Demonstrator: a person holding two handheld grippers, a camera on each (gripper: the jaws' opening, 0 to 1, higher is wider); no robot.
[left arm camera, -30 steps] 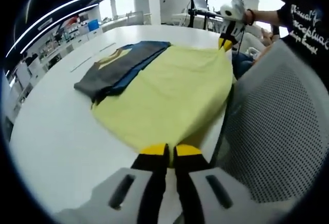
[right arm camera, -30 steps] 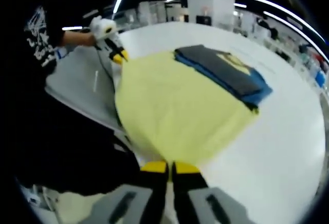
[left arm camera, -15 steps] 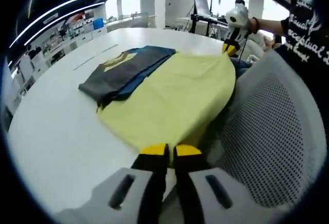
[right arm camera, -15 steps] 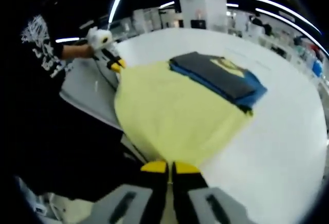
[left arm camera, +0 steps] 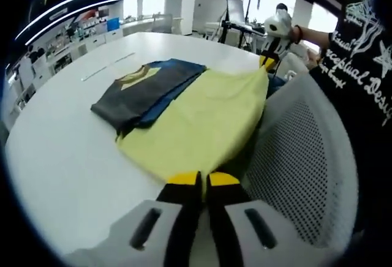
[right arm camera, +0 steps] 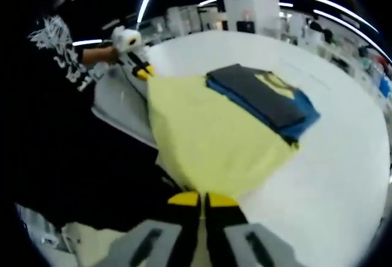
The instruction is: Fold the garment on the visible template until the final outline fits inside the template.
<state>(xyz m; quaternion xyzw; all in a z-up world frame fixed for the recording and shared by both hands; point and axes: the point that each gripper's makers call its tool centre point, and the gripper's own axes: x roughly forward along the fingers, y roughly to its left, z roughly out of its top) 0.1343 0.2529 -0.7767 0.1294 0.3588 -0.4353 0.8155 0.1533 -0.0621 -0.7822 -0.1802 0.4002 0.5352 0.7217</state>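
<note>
We hold the yellow shirt (left arm camera: 202, 117) stretched between both grippers, each closed on a corner.

In the left gripper view, our left gripper (left arm camera: 198, 181) has its yellow-tipped jaws pressed together on the nearest edge of the shirt, which spreads away ahead of the tips over the white table (left arm camera: 67, 157) and partly hangs off its edge beside a grey mesh chair (left arm camera: 300, 157). Further ahead and to the left, a folded dark stack (left arm camera: 144, 86), grey over blue, lies on the shirt's far side. At the far corner the right gripper (left arm camera: 267, 59) pinches the cloth. In the right gripper view, our right gripper (right arm camera: 202, 201) clamps the near edge likewise; the shirt runs ahead to the stack, and beyond it on the left the left gripper grips the opposite corner.
</note>
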